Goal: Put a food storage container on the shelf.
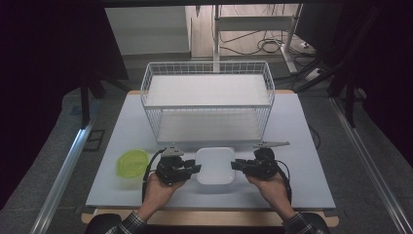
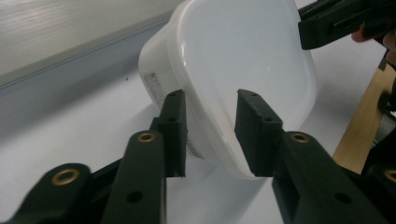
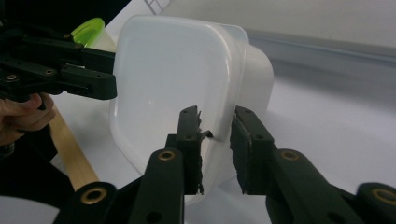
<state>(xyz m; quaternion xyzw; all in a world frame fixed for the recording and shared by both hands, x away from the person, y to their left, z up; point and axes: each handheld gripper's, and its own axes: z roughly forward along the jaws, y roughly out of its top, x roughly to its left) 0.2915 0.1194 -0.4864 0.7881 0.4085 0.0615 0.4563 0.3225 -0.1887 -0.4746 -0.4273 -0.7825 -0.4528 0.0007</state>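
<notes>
A white lidded plastic container (image 1: 215,165) sits at the table's near middle, between my two grippers. My left gripper (image 1: 195,168) grips its left edge: in the left gripper view its jaws (image 2: 212,126) close over the container's (image 2: 233,56) rim, one pad against the side wall, one on the lid. My right gripper (image 1: 236,165) holds the opposite edge; in the right gripper view its jaws (image 3: 217,140) pinch the container's (image 3: 177,79) rim. Each gripper view also shows the other gripper at the far edge.
A white wire basket (image 1: 146,85) with a shelf stands behind the container at the table's middle back. A green round lid or dish (image 1: 132,162) lies left of my left hand. The grey tabletop (image 1: 302,146) has bare room at the right.
</notes>
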